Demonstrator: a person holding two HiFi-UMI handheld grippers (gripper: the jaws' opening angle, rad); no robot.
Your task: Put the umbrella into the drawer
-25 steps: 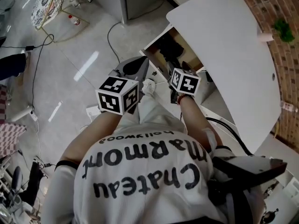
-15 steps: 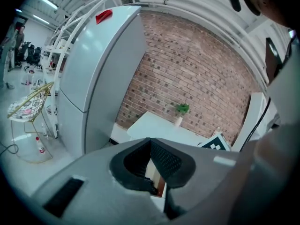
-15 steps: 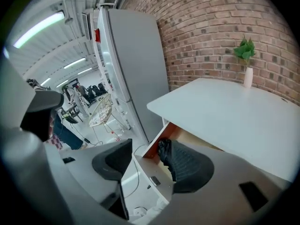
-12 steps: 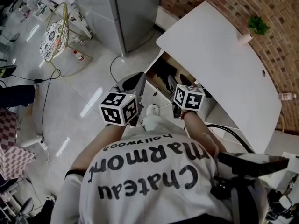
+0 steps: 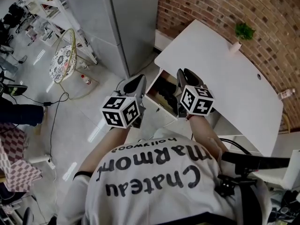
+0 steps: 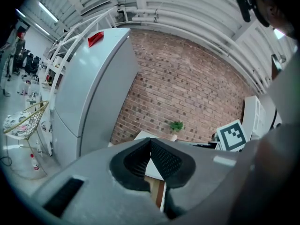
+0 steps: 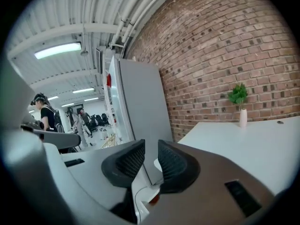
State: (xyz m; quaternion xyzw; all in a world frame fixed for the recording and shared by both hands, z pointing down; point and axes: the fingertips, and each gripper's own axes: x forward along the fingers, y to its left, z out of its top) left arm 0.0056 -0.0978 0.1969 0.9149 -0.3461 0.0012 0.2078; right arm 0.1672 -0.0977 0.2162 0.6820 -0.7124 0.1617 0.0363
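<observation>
A white drawer (image 5: 156, 108) stands pulled out under the white desk (image 5: 225, 78). A dark shape (image 5: 165, 89) lies inside it; I cannot tell whether it is the umbrella. Both grippers are held up above the drawer, pointing roughly level toward the brick wall. My left gripper (image 5: 139, 80) (image 6: 150, 142) is shut with its pads touching and nothing between them. The jaws of my right gripper (image 5: 186, 73) (image 7: 151, 150) have just been closing; a narrow gap shows between the pads, with nothing in it. The right gripper's marker cube (image 6: 233, 136) shows in the left gripper view.
A tall grey fridge (image 5: 124, 27) (image 6: 89, 93) (image 7: 138, 102) stands left of the desk. A small plant in a vase (image 5: 243, 32) (image 7: 240, 100) sits at the desk's far edge by the brick wall. A wire chair (image 5: 64, 60) and a bottle (image 5: 86, 79) are on the floor at left.
Both grippers have risen from down at the open drawer to desk height. The right jaws have narrowed. The head view has tipped up toward the wall.
</observation>
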